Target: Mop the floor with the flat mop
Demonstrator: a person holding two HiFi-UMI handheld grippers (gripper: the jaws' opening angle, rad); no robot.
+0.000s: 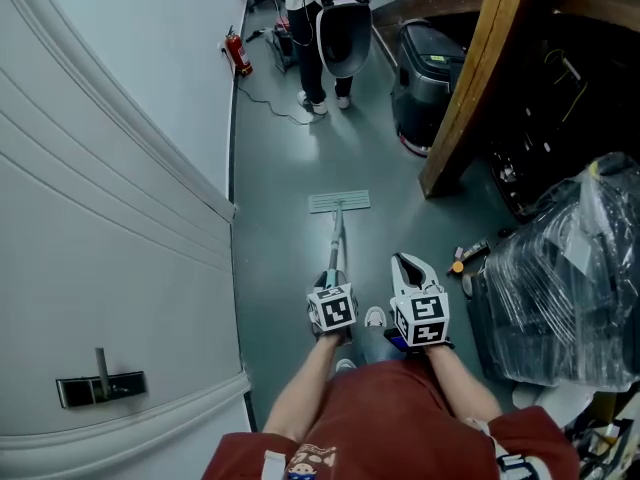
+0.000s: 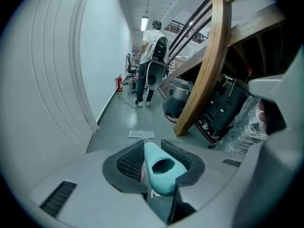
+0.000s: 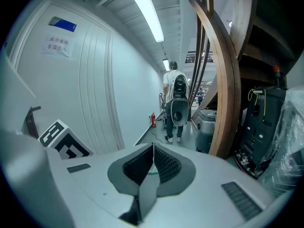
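Head view showed the left claw pinching the teal grip at the top of the flat mop. The handle sloped forward and down from it. The mop's pale rectangular head lay flat on the grey-green floor, ahead of the person and near the white panelled wall. Left gripper view confirmed it: both ribbed pads were clamped against the hollow teal grip. The right claw hung just beside the left one, apart from the handle, and the right gripper view showed its jaws pressed together with nothing between them. Farther down the corridor a person stood beside a red fire extinguisher. A slanted wooden beam and a plastic-wrapped load stood on the right.
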